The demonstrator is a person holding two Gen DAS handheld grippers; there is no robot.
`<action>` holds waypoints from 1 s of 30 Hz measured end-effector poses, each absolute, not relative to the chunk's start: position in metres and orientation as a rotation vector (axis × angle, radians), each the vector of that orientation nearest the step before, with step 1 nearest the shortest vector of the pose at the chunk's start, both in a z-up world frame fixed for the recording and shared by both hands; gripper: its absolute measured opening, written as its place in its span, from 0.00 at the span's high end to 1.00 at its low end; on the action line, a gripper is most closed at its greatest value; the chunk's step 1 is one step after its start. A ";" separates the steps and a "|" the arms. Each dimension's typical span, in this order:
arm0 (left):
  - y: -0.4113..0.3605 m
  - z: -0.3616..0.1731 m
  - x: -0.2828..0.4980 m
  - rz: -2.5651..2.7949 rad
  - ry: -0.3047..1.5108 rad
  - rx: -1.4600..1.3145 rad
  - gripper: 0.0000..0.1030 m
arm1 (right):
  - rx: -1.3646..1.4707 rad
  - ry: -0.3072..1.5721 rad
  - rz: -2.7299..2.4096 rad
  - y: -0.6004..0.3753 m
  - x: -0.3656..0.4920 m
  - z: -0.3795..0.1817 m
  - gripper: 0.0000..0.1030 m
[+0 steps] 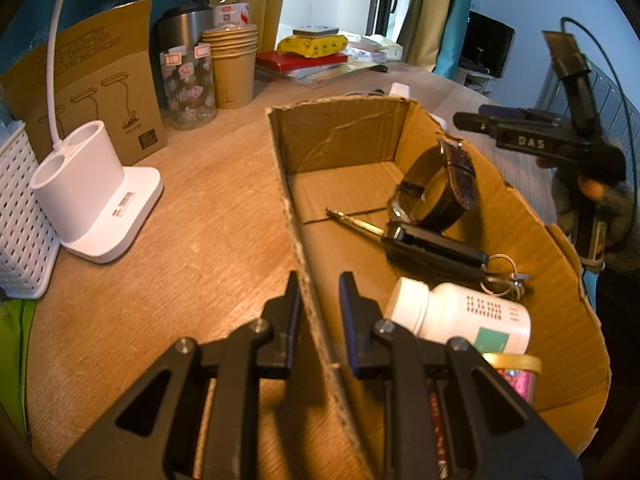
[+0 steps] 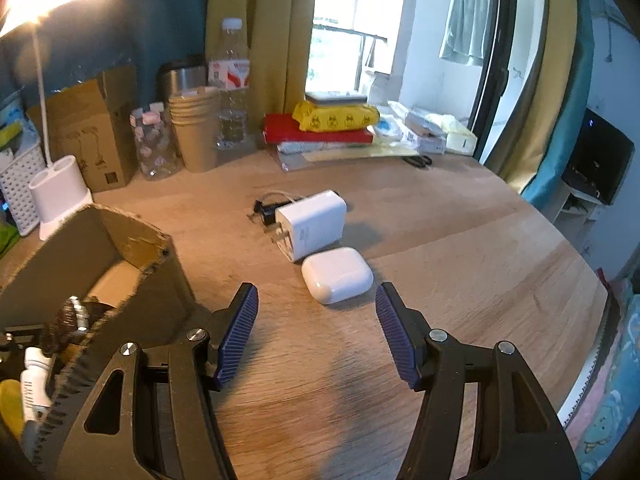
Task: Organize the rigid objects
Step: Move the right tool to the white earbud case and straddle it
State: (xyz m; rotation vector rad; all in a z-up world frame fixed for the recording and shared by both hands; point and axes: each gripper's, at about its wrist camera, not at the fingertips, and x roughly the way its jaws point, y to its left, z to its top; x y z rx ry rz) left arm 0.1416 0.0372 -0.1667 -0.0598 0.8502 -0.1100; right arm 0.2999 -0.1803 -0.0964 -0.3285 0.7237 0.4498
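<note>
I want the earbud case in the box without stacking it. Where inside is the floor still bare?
Bare floor lies at the far end of the cardboard box, between its back wall and the watch, beyond the key. The near end is crowded: white pill bottle, yellow-lidded jar. The left gripper straddles the near wall.

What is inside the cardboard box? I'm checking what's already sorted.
Cardboard box holds a wristwatch, car key, white pill bottle and a gold-lidded jar. The left gripper hides the nearest corner.

Left tool nearly closed (right tool spread wide).
</note>
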 end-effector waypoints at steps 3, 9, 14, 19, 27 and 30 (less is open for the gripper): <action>0.038 -0.167 0.142 -0.110 0.850 -0.060 0.81 | -0.329 0.731 0.454 -0.180 0.304 -0.100 0.37; 0.037 -0.167 0.142 -0.111 0.850 -0.060 0.81 | -0.355 0.746 0.456 -0.178 0.317 -0.108 0.37; 0.037 -0.167 0.142 -0.110 0.850 -0.060 0.81 | -0.372 0.774 0.462 -0.175 0.336 -0.118 0.37; 0.037 -0.167 0.142 -0.110 0.850 -0.060 0.81 | -0.369 0.800 0.462 -0.174 0.344 -0.124 0.37; 0.037 -0.167 0.141 -0.110 0.850 -0.059 0.81 | -0.410 0.822 0.457 -0.167 0.363 -0.129 0.36; 0.037 -0.167 0.142 -0.110 0.850 -0.059 0.81 | -0.417 0.854 0.474 -0.165 0.368 -0.134 0.34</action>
